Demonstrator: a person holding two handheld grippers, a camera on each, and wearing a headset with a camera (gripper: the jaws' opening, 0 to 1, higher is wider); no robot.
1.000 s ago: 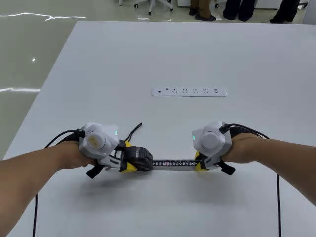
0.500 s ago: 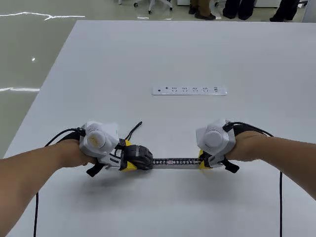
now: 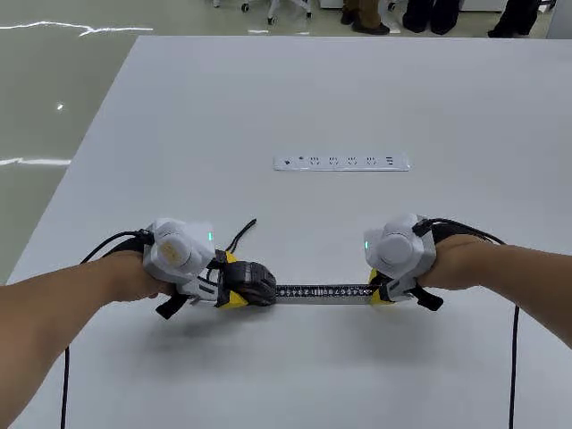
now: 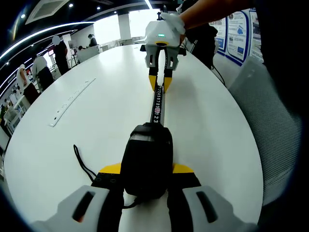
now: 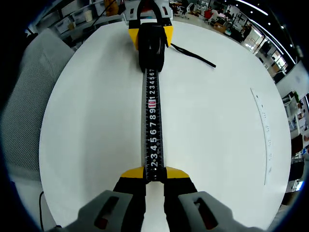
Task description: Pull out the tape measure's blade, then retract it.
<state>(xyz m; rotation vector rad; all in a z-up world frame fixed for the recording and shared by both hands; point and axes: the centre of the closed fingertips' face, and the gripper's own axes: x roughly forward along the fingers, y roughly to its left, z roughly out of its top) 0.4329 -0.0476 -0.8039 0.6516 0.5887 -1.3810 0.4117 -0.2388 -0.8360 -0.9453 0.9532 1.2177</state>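
A black tape measure case (image 3: 250, 283) (image 4: 147, 159) (image 5: 151, 41) rests near the table's front edge, and my left gripper (image 3: 228, 284) (image 4: 147, 175) is shut on it. Its blade (image 3: 323, 291) (image 4: 157, 100) (image 5: 152, 125), printed with numbers, runs out to the right along the table. My right gripper (image 3: 379, 293) (image 5: 154, 177) is shut on the blade's end, its yellow-tipped fingers (image 4: 153, 81) facing the left gripper. A black wrist cord (image 3: 243, 236) (image 5: 193, 55) trails from the case.
A white power strip (image 3: 342, 162) (image 4: 70, 100) (image 5: 263, 140) lies farther back on the white table (image 3: 313, 98). Cables run back from both grippers along the person's arms. People and chairs stand beyond the far edge.
My right gripper has moved to the right with the blade's end, so more of the blade is out. The left gripper and the case have stayed put.
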